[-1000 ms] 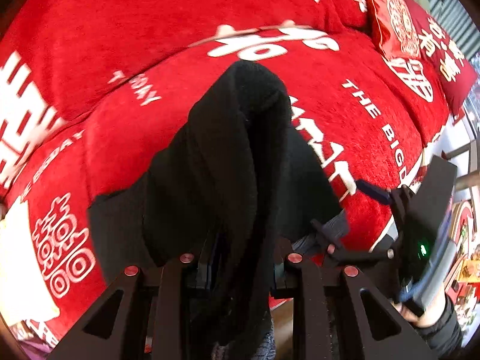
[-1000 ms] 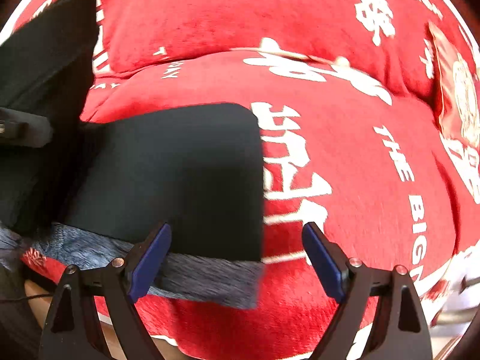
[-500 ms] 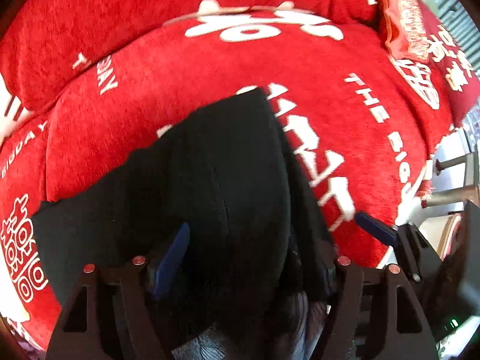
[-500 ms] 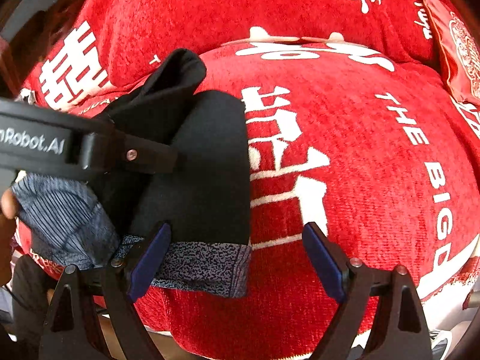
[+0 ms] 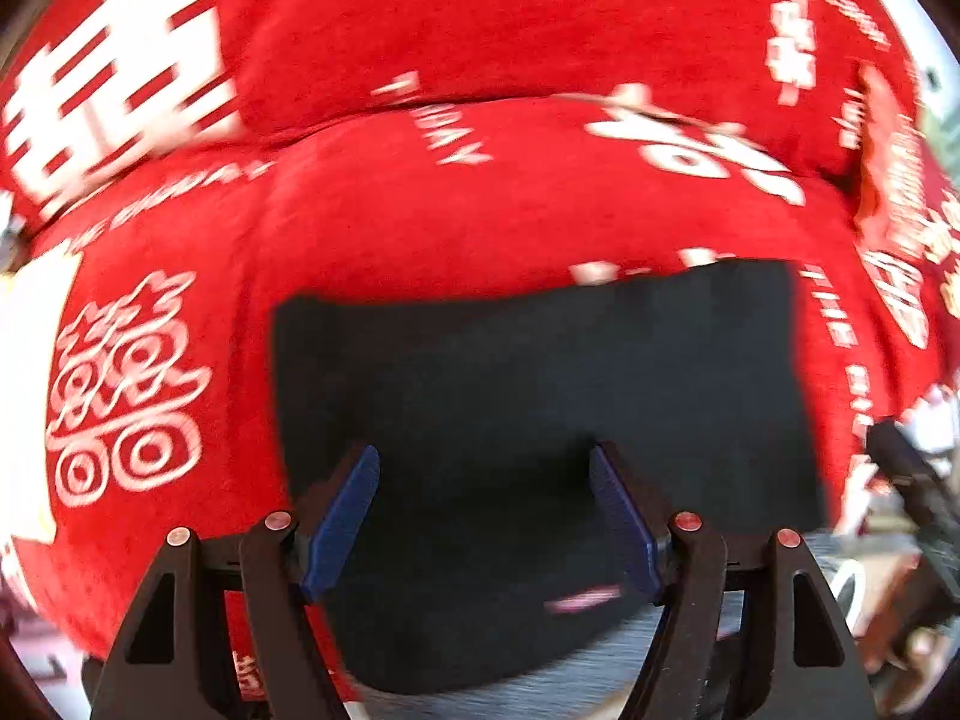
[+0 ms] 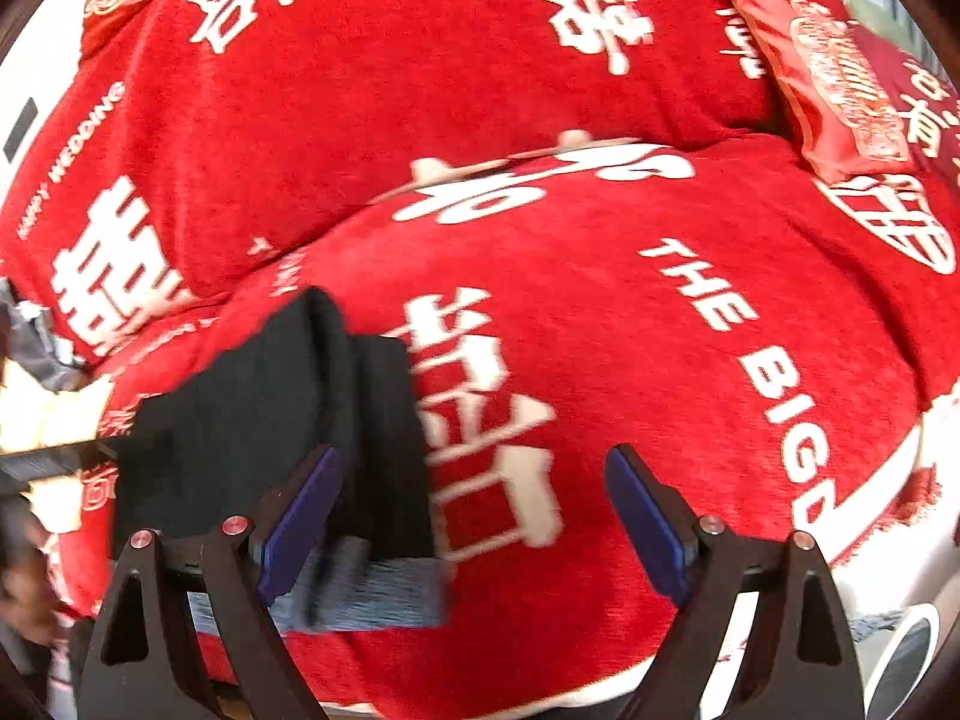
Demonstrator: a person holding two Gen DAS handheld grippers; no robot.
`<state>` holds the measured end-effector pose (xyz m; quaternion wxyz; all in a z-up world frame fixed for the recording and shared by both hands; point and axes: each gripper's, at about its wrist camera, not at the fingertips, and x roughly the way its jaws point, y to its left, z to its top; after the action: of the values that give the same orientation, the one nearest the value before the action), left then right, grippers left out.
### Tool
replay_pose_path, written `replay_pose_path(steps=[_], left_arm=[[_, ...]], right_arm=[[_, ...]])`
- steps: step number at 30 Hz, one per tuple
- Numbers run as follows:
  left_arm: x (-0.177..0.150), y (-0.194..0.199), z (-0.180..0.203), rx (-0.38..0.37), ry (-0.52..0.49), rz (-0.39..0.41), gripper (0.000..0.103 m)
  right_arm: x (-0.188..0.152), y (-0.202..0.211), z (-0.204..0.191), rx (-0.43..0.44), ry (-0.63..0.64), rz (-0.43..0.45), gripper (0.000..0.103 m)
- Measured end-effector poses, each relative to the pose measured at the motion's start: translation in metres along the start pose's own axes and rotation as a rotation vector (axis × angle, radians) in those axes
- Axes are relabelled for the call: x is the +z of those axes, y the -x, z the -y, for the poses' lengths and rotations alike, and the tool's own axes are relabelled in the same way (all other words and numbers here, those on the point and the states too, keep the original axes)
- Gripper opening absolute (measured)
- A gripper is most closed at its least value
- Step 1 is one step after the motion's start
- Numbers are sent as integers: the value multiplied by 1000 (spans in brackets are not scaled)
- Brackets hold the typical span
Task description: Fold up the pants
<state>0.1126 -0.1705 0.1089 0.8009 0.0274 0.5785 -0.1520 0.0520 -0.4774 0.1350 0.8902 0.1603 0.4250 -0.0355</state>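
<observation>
The black pants [image 5: 540, 384] lie folded into a flat rectangle on the red sofa cover [image 5: 420, 222]. Their grey waistband [image 6: 372, 594] lies at the near edge. My left gripper [image 5: 485, 519] is open and empty, just above the near part of the pants. My right gripper [image 6: 474, 531] is open and empty over the red cover; the pants [image 6: 270, 420] lie to its left, under its left finger. A raised fold runs along the top of the pants in the right wrist view.
The sofa back cushion [image 6: 420, 60] rises behind the seat. A red pillow [image 6: 834, 72] leans at the back right. The sofa's front edge and fringe [image 6: 888, 516] lie at the right. A white patch [image 5: 30, 384] lies at the left.
My left gripper opened and let go of the pants, which now lie flat and folded. Both grippers have pulled back from the pants.
</observation>
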Motion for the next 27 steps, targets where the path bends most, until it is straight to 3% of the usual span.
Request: replay_pose_path(steps=[4,6,8,11,12,14,16,20,23,24,26,27], left_arm=[[-11,-7,-4,47,3,43,74],[-12,-10,1,73,-13,49,75],[-12,-11,5,76,-27,51,80],[-12,-13,7,90,-32,58,80],[-12,-13,7,90,-32,59,80],[-13,-13,6,86,-29,63,80],[-13,-14,5,83,-27,66,80],[-12,-6,6,79,-19,65,80],[-11,7,5,32,-4,84,80],[-11,10,6,31,-8,94,80],[-9,7,7,46,-15,89,80],[-8,3,7,51,-14,78,80]], right_arm=[[10,-26,-46,7,140,-10,92],[21,-48,-51,16,114,-45,92],[34,-72,-49,80,55,-86,92],[41,-99,-55,108,78,-132,91],[40,-103,-60,133,118,-138,88],[38,-98,-67,138,183,-117,68],[36,-87,-70,145,223,-98,39],[45,-62,-64,179,181,-69,15],[46,-32,-60,155,186,-5,12],[45,-26,-61,114,199,16,5],[45,-30,-59,76,203,-2,4],[43,-39,-57,100,203,-41,4]])
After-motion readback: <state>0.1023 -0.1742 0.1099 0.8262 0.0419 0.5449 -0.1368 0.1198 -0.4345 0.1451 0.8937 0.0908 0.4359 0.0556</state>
